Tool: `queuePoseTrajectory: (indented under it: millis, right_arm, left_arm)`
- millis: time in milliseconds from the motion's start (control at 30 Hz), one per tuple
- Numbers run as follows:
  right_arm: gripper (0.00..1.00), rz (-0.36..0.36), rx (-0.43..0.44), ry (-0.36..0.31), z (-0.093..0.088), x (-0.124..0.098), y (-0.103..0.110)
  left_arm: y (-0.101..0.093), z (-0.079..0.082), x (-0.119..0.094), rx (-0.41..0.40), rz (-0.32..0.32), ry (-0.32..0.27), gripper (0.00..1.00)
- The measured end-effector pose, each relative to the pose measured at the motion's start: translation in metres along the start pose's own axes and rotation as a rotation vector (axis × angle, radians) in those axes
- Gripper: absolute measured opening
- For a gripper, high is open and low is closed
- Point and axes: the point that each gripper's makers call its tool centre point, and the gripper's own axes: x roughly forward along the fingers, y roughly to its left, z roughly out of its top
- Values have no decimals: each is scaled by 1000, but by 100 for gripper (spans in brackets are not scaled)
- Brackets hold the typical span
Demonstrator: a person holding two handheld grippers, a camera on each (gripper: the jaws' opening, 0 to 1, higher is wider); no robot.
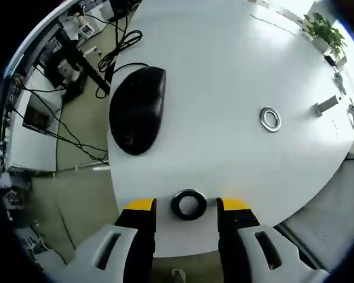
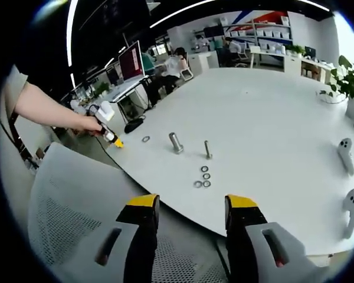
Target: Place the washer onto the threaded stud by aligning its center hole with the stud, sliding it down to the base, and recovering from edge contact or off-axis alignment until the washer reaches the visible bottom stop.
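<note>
While both grippers [image 1: 187,207] [image 2: 189,206] kept their fingers open, one washer [image 1: 188,204] lay between the left fingers; the right gripper view showed three more washers [image 2: 203,176], two studs [image 2: 176,142].

Ahead of the right tool lie four washers: three clustered [image 2: 203,176] and one apart [image 2: 146,139]. Two studs stand beyond them, one thick [image 2: 176,142], one thin [image 2: 207,150]. Two controllers [image 2: 344,154] lie to its right.

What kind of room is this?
Probably an open office or workshop: a big white table, a computer monitor on a desk where people sit, and shelves at the back.
</note>
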Motion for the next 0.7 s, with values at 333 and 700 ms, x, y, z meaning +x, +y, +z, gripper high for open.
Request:
queuePoseTrajectory:
  millis: [333, 700]
  right_arm:
    - [46, -1, 3, 0, 0, 0, 0]
    - [46, -5, 10, -6, 1, -1, -1]
  left_arm:
    - [5, -1, 4, 75, -14, 31, 39]
    - [7, 0, 5, 115, -19, 45, 40]
